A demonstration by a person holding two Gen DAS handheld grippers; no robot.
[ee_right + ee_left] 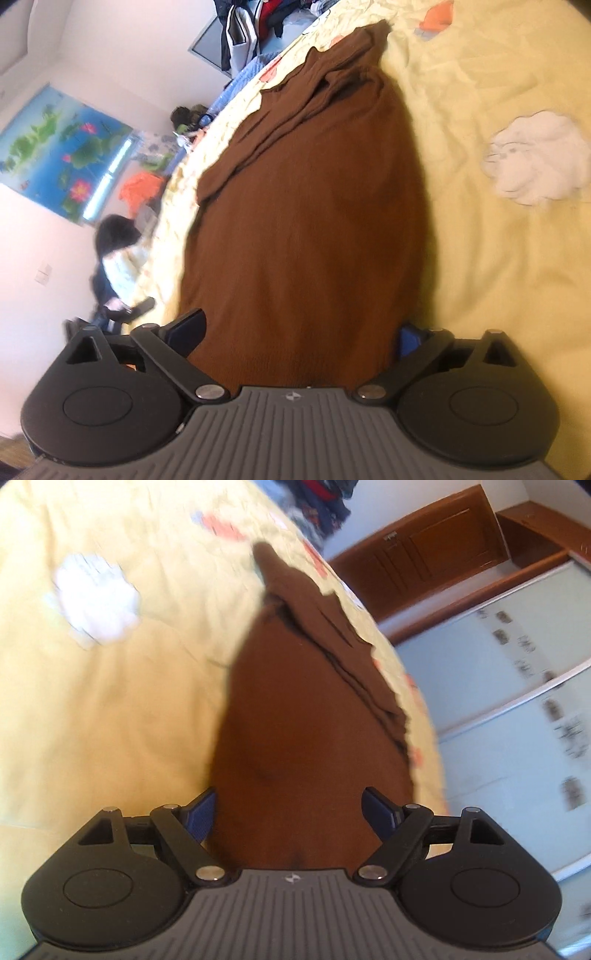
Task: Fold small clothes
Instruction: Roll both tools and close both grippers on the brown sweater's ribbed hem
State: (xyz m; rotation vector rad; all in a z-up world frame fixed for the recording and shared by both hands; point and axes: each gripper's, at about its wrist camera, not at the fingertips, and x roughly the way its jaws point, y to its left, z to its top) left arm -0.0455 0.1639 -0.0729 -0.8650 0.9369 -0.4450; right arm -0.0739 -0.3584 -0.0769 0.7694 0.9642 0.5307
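Your left gripper [288,812] and right gripper [295,332] both had fingers spread wide, brown garment [306,221] between them, ungripped. It lay on the yellow bedsheet [480,277], a white cloth [535,162] nearby.

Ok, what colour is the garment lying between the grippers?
Plain dark brown garment, no pattern; the right wrist view shows it best.

no legible text, labels or numbers anywhere

matt brown knit garment [306,221], seemingly cotton bedsheet [480,258]
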